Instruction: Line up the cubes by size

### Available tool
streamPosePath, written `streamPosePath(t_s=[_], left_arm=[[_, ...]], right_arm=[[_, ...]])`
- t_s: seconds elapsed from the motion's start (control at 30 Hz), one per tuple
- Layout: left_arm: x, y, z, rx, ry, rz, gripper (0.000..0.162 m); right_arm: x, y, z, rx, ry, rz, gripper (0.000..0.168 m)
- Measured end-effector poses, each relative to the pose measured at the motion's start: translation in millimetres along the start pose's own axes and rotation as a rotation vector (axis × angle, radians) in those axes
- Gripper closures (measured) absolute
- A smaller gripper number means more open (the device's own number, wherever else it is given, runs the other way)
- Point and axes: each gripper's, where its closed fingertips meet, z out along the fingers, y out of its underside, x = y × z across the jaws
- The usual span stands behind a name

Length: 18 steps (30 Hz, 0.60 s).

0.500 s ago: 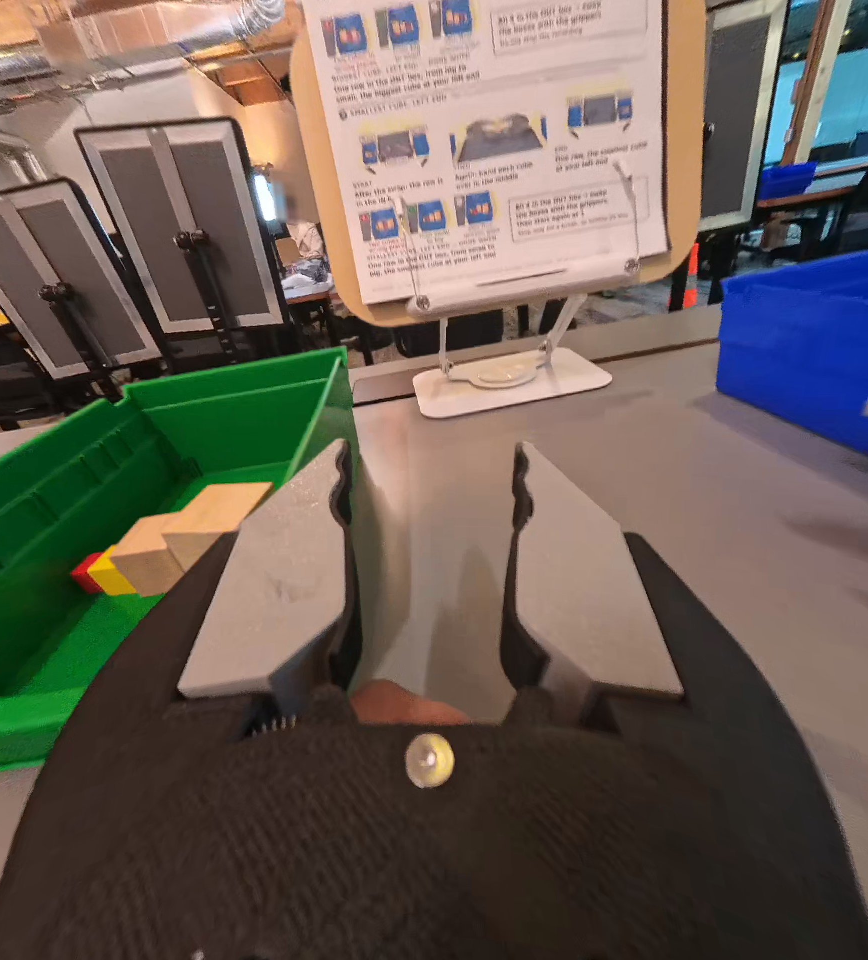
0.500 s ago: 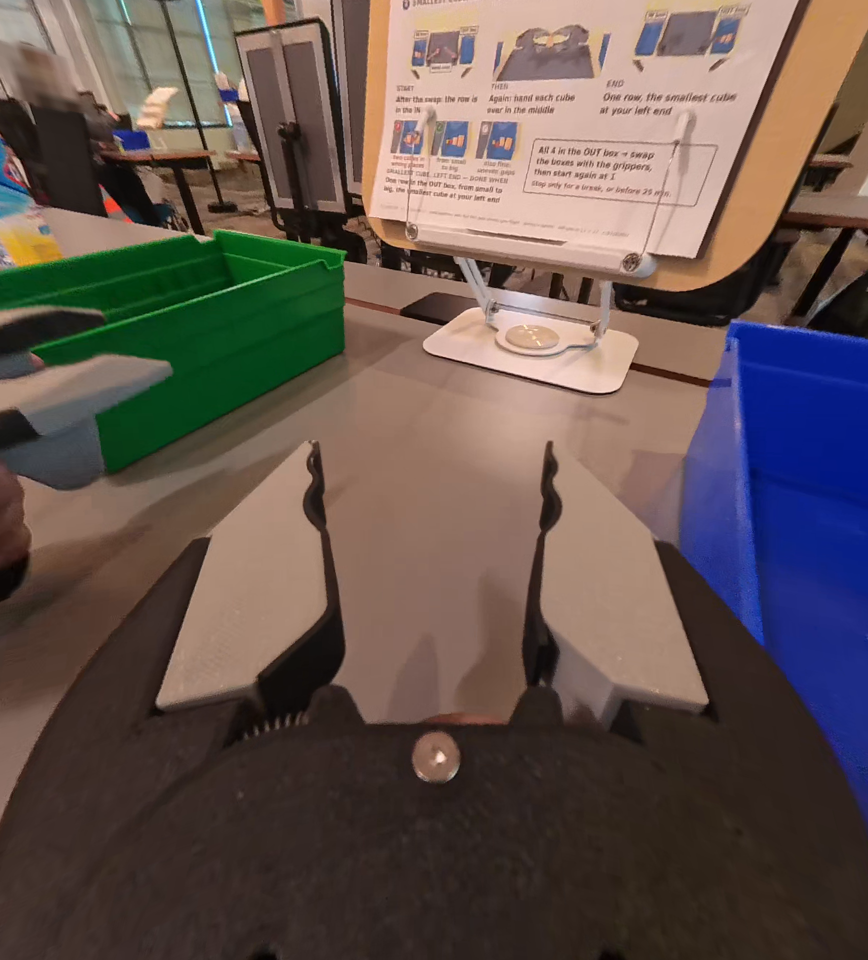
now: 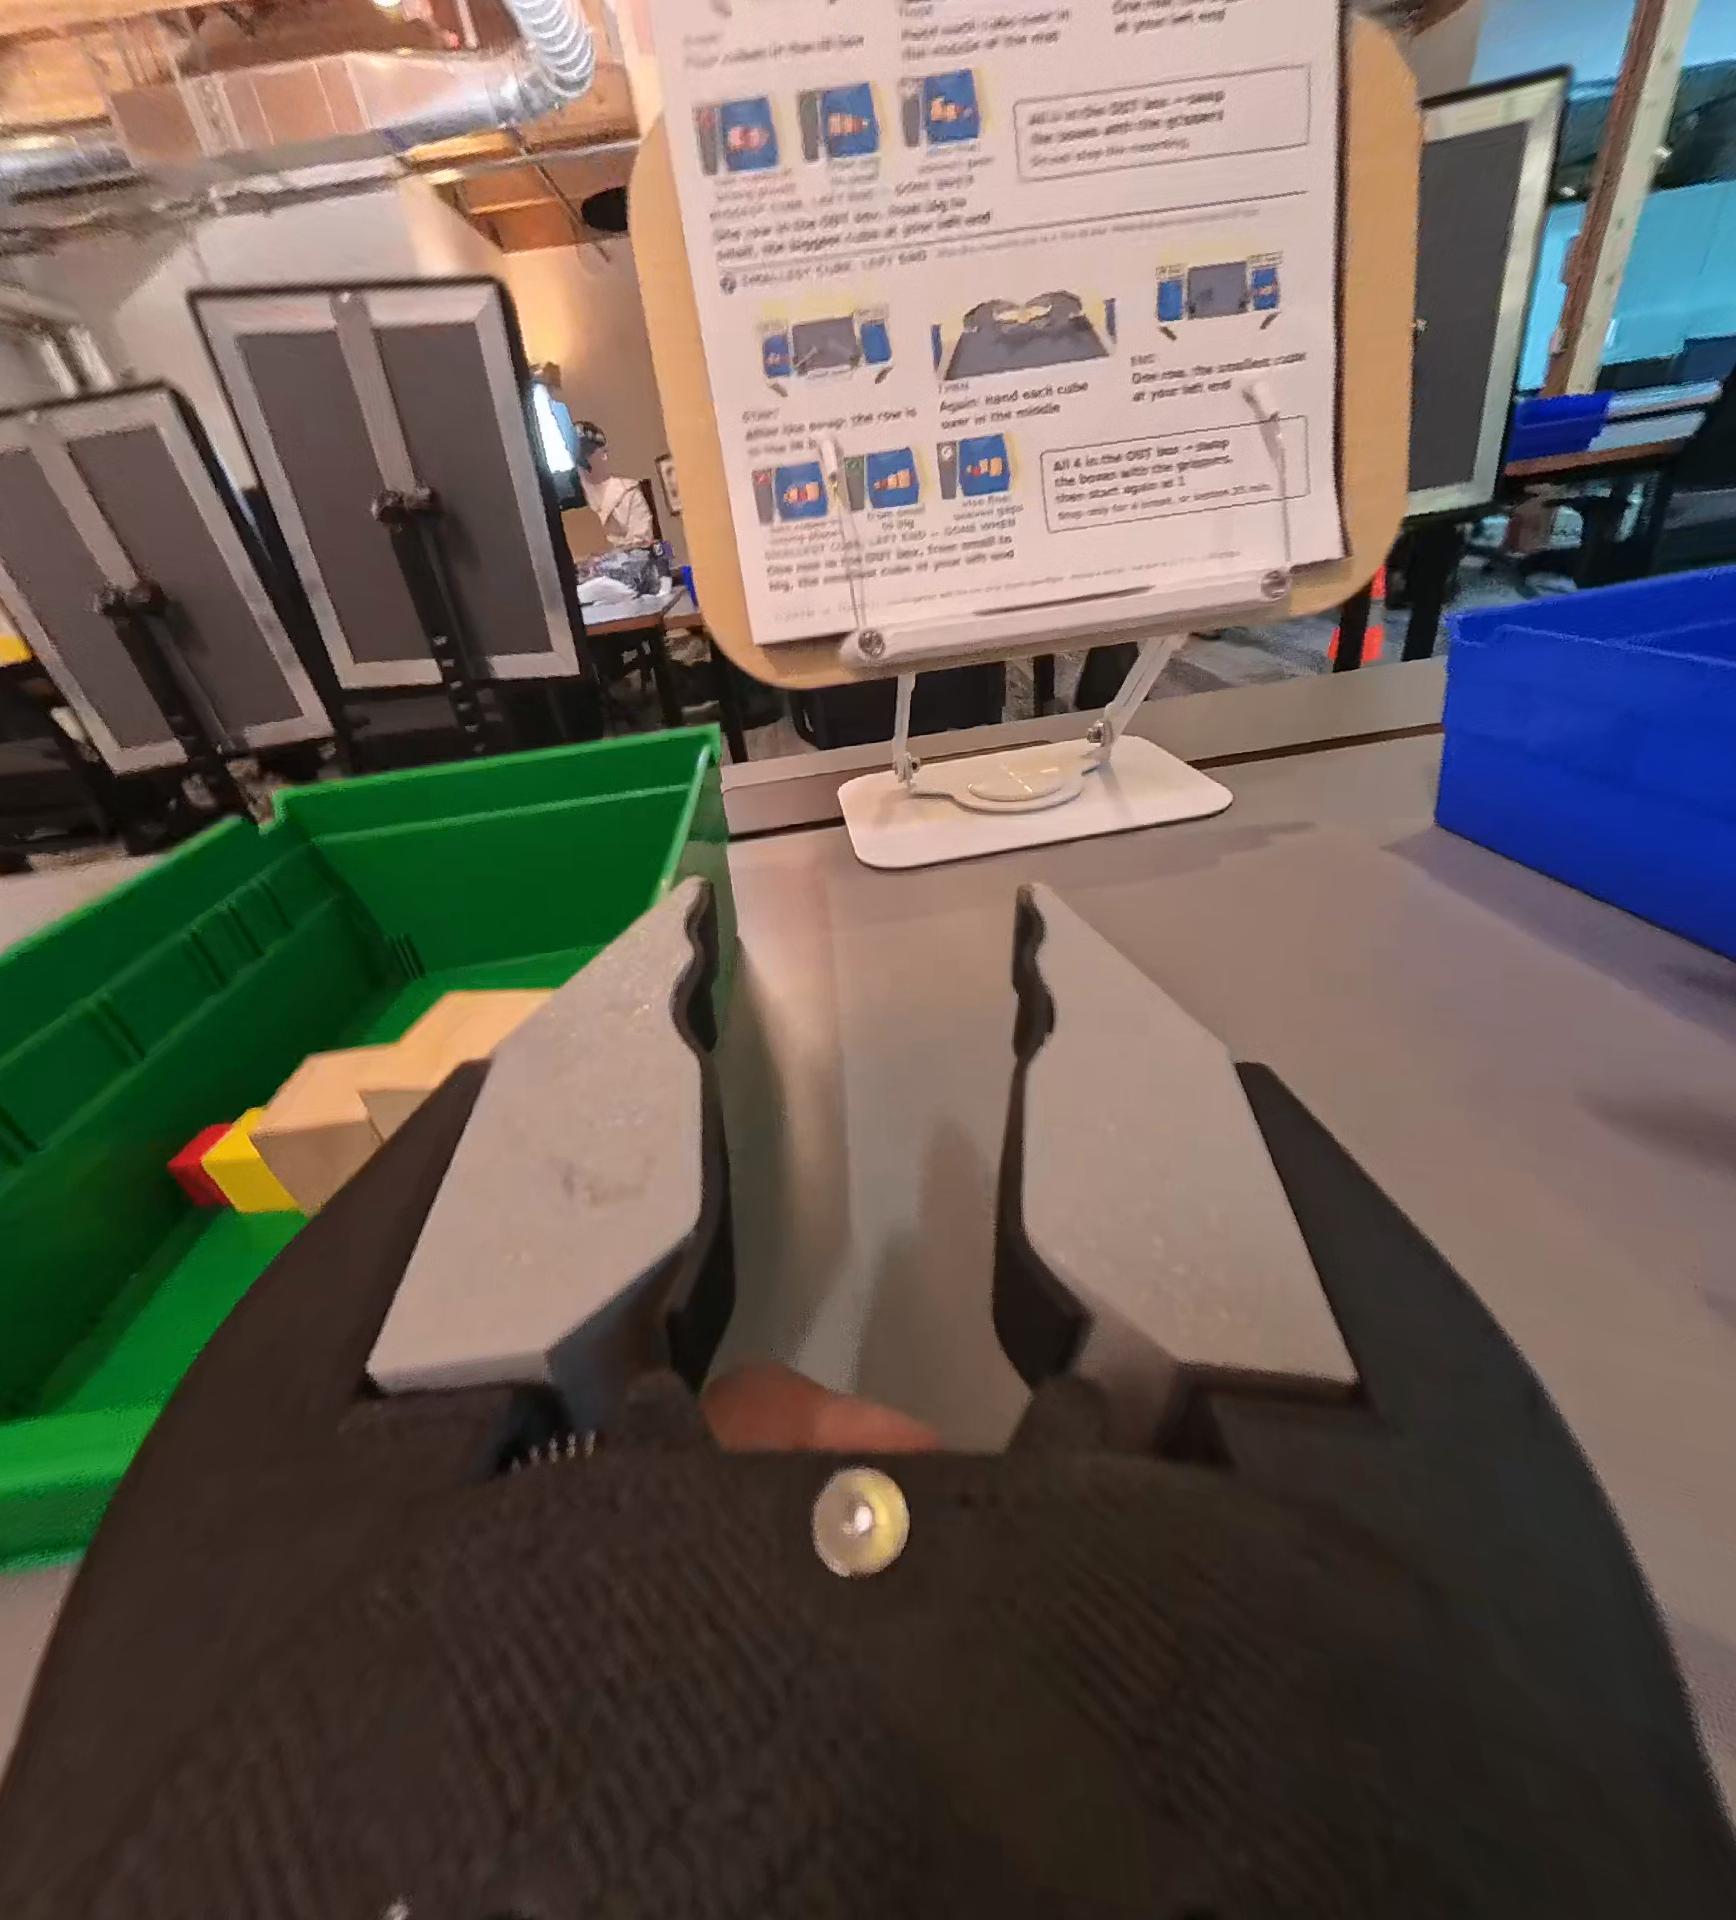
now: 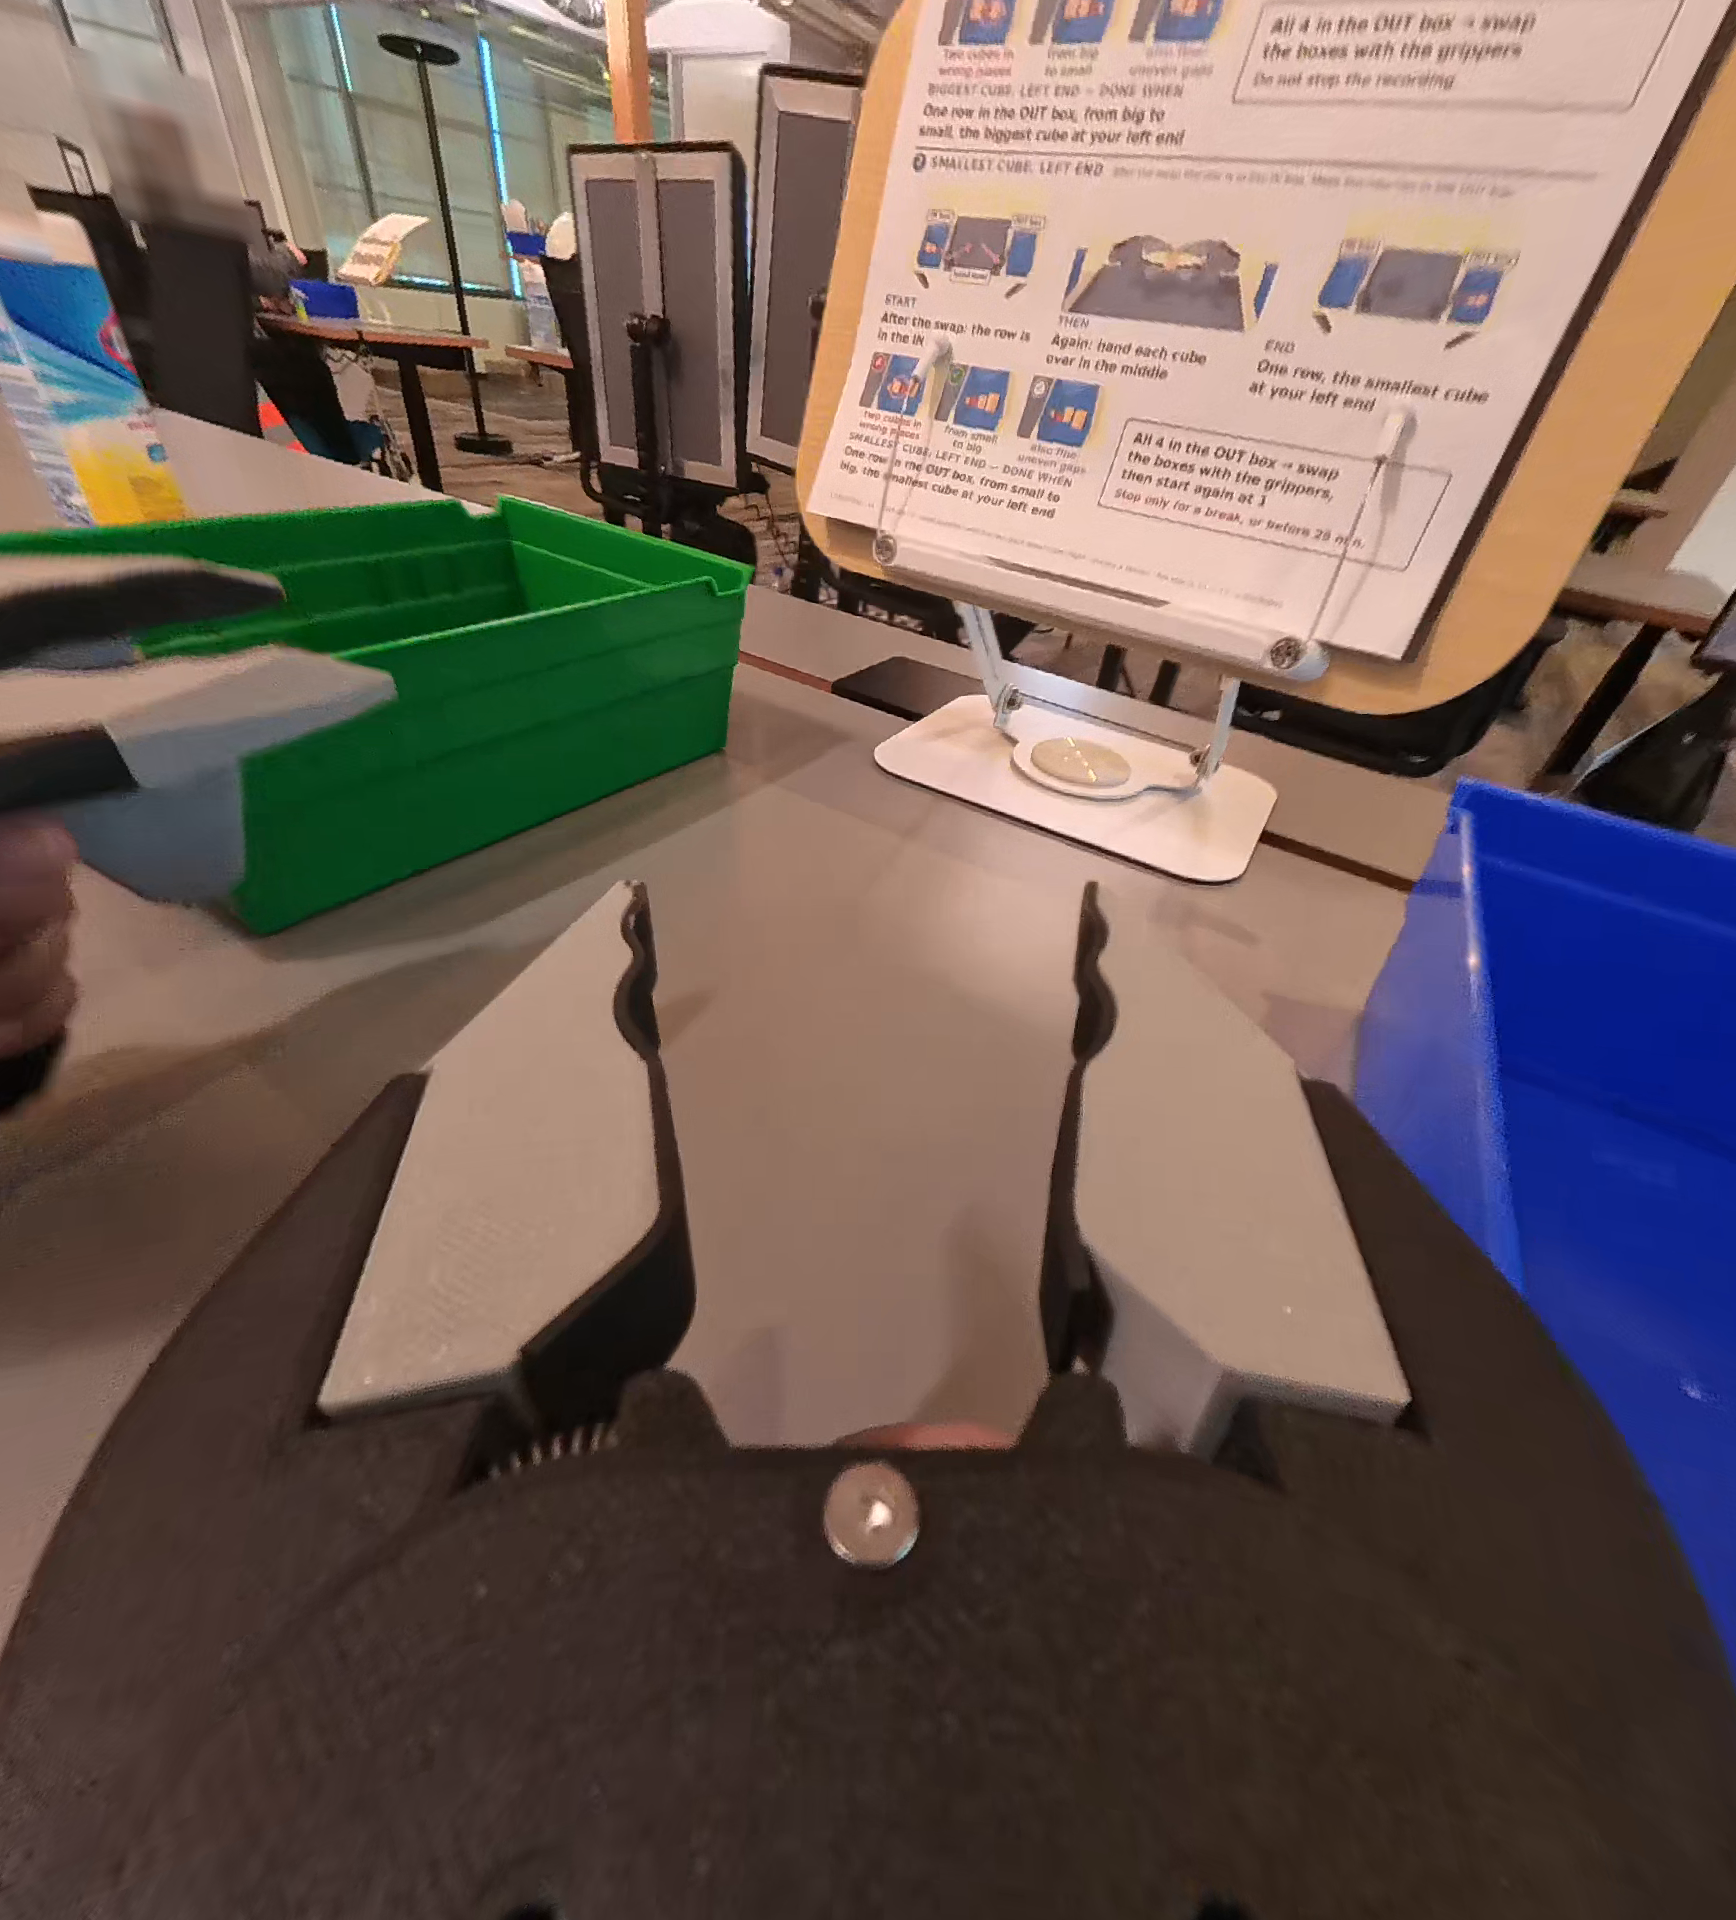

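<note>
Left gripper (image 3: 859, 940): hovering spread, empty, beside green bin (image 3: 490, 831), likely readying to fetch cubes (image 3: 324, 1132).
Right gripper (image 4: 859, 935): waiting spread, empty.

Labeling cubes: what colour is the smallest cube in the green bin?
Red: the smallest cube sits at the row's end in the green bin, beside the yellow one. Left wrist view.

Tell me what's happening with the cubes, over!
Left gripper and right gripper open, empty, over the table. Four cubes rowed in the green bin, partly hidden. Nothing in the way.
</note>
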Motion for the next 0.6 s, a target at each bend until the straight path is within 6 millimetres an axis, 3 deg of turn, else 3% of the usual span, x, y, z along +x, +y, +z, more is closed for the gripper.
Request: streamPosePath(t_s=[0.17,0.27,0.37,0.47,0.53,0.6], left_arm=[[-0.5,-20.6,-16.1,-0.157,0.304,0.047,0.108],[-45.5,-34.9,-7.0,-0.174,0.281,0.057,0.111],[-90.9,-14.2,19.5,-0.365,0.23,0.07,0.104],[-120.1,20.6,47.1,-0.573,0.18,0.107,0.101],[-126.8,47.2,59.6,-0.693,0.176,0.133,0.101],[-116.4,70.9,59.6,-0.811,0.268,0.139,0.107]], right_arm=[[-1.8,13.2,-0.9,-0.038,-0.06,0.09,0.088],[-1.4,14.1,-3.4,-0.032,-0.095,0.136,0.087],[2.1,16.5,-4.4,-0.043,-0.077,0.098,0.086],[2.1,16.8,-5.4,-0.041,-0.081,0.087,0.086],[2.3,19.7,-4.3,-0.053,-0.086,0.087,0.086],[2.5,22.8,-4.1,-0.066,-0.094,0.096,0.086]])
